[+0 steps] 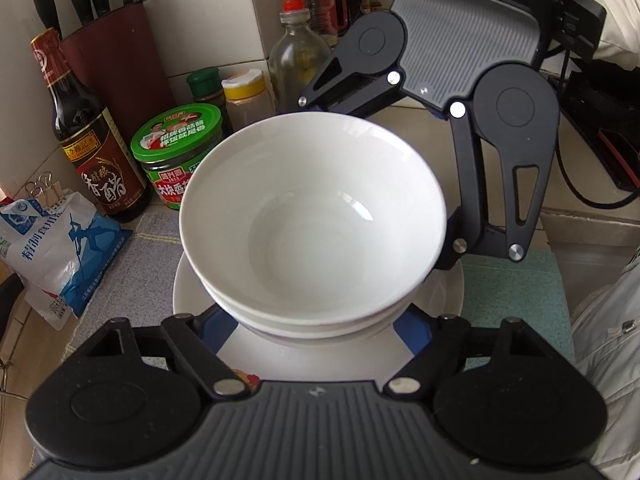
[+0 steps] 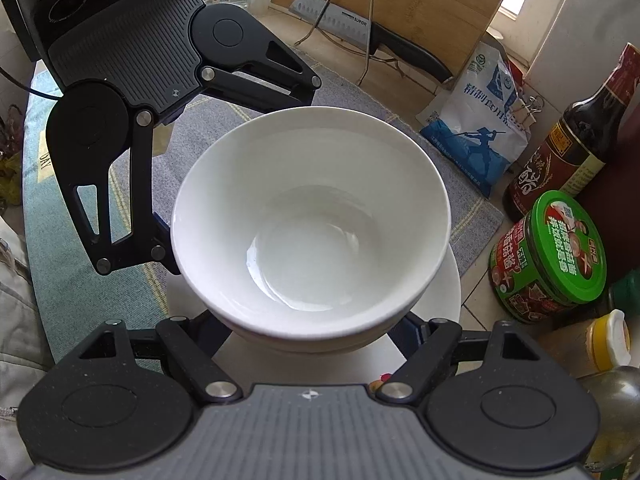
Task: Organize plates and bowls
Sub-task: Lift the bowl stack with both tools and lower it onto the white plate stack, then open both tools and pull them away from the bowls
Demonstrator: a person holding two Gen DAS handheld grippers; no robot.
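A stack of white bowls (image 1: pixel 312 220) stands on a white plate (image 1: pixel 192 288); the bowls (image 2: pixel 312 216) and the plate (image 2: pixel 444 292) also show in the right wrist view. My left gripper (image 1: pixel 316 320) is spread wide around the near side of the bowl stack, its fingertips hidden under the bowls. My right gripper (image 2: pixel 312 324) is spread the same way around the stack from the opposite side, fingertips hidden. Each gripper shows in the other's view, the right gripper (image 1: pixel 440 120) across the stack and the left gripper (image 2: pixel 152 128) likewise. Whether the fingers touch the bowls is hidden.
A grey mat (image 1: pixel 132 252) and a teal cloth (image 1: pixel 516 292) lie under the plate. A vinegar bottle (image 1: pixel 88 140), green-lidded jar (image 1: pixel 176 148), salt bag (image 1: pixel 48 248), spice jars and a knife block (image 1: pixel 112 44) crowd the wall side. A cleaver (image 2: pixel 360 28) leans by a cutting board.
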